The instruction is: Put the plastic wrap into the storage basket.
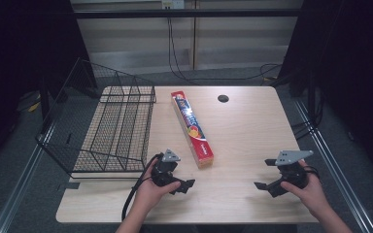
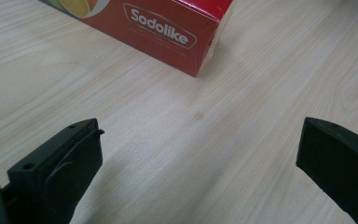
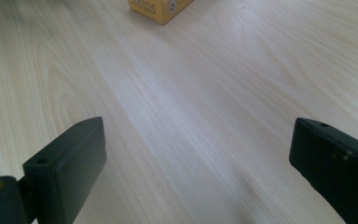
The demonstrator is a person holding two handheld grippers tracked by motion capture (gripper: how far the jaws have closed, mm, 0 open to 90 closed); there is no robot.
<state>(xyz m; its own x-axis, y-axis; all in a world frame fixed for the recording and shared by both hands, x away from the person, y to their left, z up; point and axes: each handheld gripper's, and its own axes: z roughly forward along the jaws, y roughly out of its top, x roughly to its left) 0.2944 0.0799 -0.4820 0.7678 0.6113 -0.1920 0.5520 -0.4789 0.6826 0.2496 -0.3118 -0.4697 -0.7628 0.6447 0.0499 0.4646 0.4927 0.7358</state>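
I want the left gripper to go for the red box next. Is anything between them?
Nothing visible. The left gripper, jaws wide open, sits just short of the near end of the red box, with bare table between them. The wire basket stands off to the side.

A long red box (image 1: 192,128) printed "Sodolike" lies flat on the wooden table (image 1: 243,131). It runs lengthwise just beside the black wire basket (image 1: 114,124), closed.
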